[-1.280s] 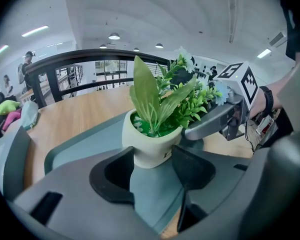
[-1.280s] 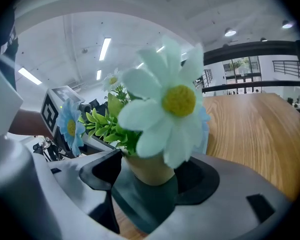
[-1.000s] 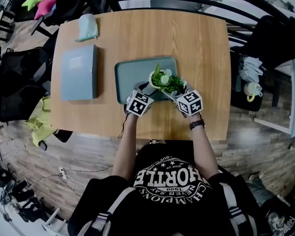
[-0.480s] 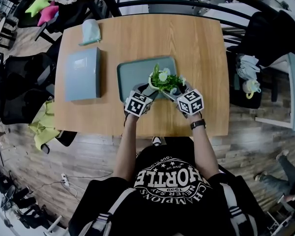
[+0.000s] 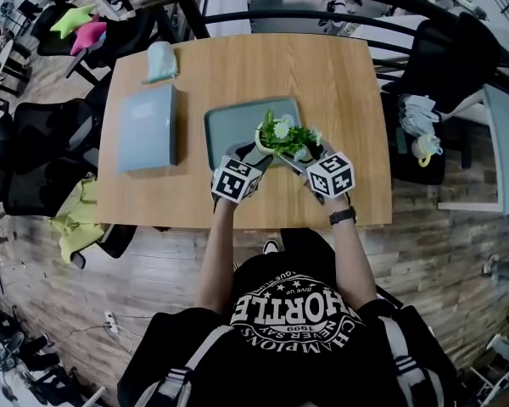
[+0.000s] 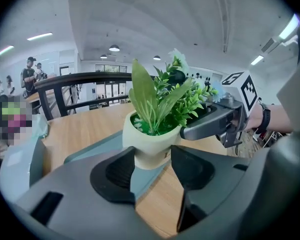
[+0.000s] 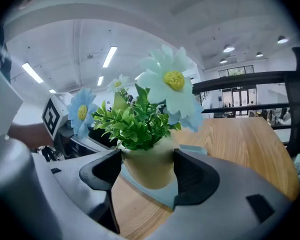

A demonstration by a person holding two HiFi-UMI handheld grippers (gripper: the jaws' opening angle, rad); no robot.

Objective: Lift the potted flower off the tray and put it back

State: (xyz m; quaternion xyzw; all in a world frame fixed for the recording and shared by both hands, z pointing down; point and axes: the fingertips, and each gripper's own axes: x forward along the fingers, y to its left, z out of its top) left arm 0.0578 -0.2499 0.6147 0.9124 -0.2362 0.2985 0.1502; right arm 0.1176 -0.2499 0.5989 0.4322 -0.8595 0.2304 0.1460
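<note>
The potted flower (image 5: 277, 136), a cream pot with green leaves and pale blue daisies, hangs a little above the near right corner of the grey-green tray (image 5: 233, 119). My left gripper (image 5: 256, 153) is shut on the pot's left side; in the left gripper view the pads press the pot (image 6: 149, 145) low down. My right gripper (image 5: 302, 158) is shut on the other side, its pads clamping the pot (image 7: 146, 165) under the leaves. The tray (image 6: 95, 145) lies just below and behind the pot. The right gripper's finger (image 6: 210, 123) reaches in across the plant.
A grey-blue flat box (image 5: 146, 128) lies left of the tray, with a light blue cloth (image 5: 159, 60) at the table's far left corner. The wooden table (image 5: 348, 83) has black chairs on both sides and a dark railing behind.
Both grippers have risen together with the pot held between them, so it now hangs higher over the tray's near corner. The jaws have kept their grip.
</note>
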